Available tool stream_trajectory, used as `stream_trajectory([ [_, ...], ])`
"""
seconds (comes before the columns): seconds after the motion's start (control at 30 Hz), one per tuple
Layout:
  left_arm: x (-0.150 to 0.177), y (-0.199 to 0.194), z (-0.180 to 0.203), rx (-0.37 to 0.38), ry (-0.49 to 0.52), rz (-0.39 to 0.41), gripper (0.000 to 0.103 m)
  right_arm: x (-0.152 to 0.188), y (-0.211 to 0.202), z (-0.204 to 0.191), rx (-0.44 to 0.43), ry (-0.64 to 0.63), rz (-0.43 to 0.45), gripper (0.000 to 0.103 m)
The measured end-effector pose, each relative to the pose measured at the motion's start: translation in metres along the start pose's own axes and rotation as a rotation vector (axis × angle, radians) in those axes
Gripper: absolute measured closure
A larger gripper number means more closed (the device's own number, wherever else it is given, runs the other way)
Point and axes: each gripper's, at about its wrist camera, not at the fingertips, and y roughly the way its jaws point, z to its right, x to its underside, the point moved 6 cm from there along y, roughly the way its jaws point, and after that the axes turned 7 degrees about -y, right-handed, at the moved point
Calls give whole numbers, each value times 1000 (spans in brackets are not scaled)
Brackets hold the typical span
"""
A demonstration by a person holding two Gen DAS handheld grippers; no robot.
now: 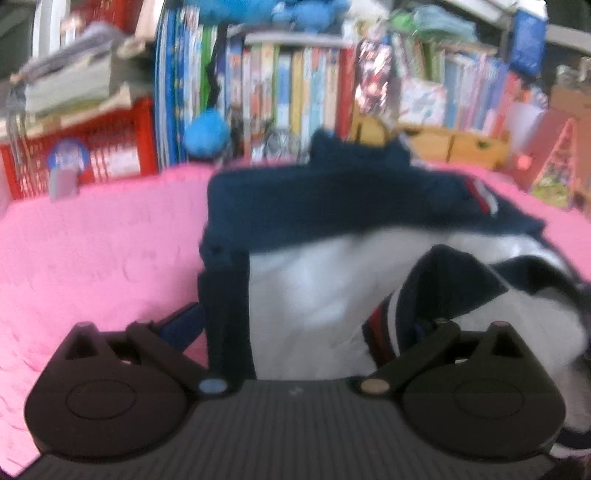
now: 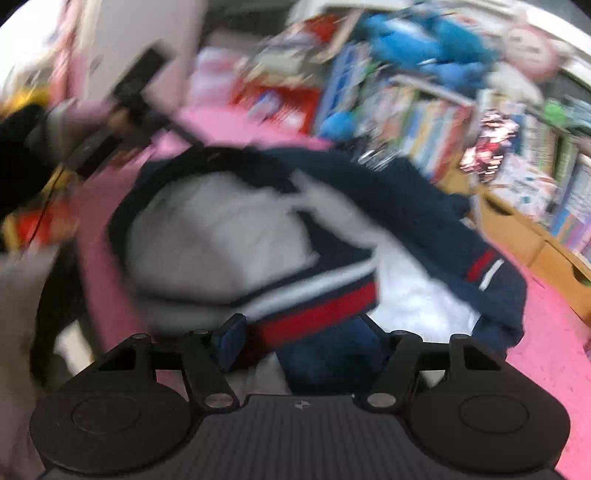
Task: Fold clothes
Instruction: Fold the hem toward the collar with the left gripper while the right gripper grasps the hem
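We see a navy jacket (image 1: 332, 199) with a white fleecy lining and a cuff (image 2: 317, 314) banded in white and red, lying on a bright pink blanket (image 1: 96, 251). Behind it we see books (image 1: 295, 96) with multicoloured spines, a red crate (image 1: 110, 147) and blue plush toys (image 1: 280, 11).

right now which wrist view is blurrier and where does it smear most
Right wrist view: heavy motion smear, worst along the top and left; the navy and white jacket streaks. Left wrist view: softer blur, book spines readable as shapes, edges bent by fisheye.
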Motion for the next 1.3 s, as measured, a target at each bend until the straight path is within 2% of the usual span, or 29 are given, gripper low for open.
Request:
stream_trajectory([
  [0.07,-8,-20,3,25,27,40,0,-8,11,18,43,91,22,39],
  [0.2,-18,-54,14,68,118,102,0,-1,43,43,118,215,-58,37],
  [0.3,-18,-57,17,79,149,91,0,10,52,49,136,336,-85,38],
  [0.37,-16,-49,15,68,137,66,0,14,40,53,155,416,-46,59],
  [0.4,-15,-45,13,64,124,54,0,13,34,57,162,464,-19,78],
  [0.53,-13,-31,-1,87,7,14,0,11,20,77,176,576,44,80],
  [0.6,-14,-36,-6,192,-121,-1,0,13,26,87,171,629,37,80],
  [0.67,-19,-46,-8,391,-258,-10,0,20,35,94,177,669,9,80],
  [0.7,-22,-51,-11,467,-319,-10,0,24,39,96,181,688,-4,80],
  [0.77,-29,-61,-19,557,-393,5,0,33,44,99,180,742,-15,80],
  [0.8,-32,-67,-20,572,-394,23,0,37,46,101,180,765,-16,80],
  [0.87,-34,-80,-13,528,-284,69,0,37,47,102,183,770,-11,80],
  [0.93,-25,-88,7,465,-81,78,0,37,48,101,187,764,-12,79],
  [1.0,-4,-82,31,408,107,17,0,37,48,101,185,760,-12,79],
  [1.2,41,-55,73,344,351,-91,0,36,45,100,181,752,-7,75],
  [1.23,48,-50,80,333,390,-109,0,35,44,100,180,742,-6,70],
  [1.27,45,-43,78,298,382,-96,0,33,42,99,181,729,-3,67],
  [1.3,38,-34,71,265,341,-82,0,31,38,97,184,710,5,57],
])
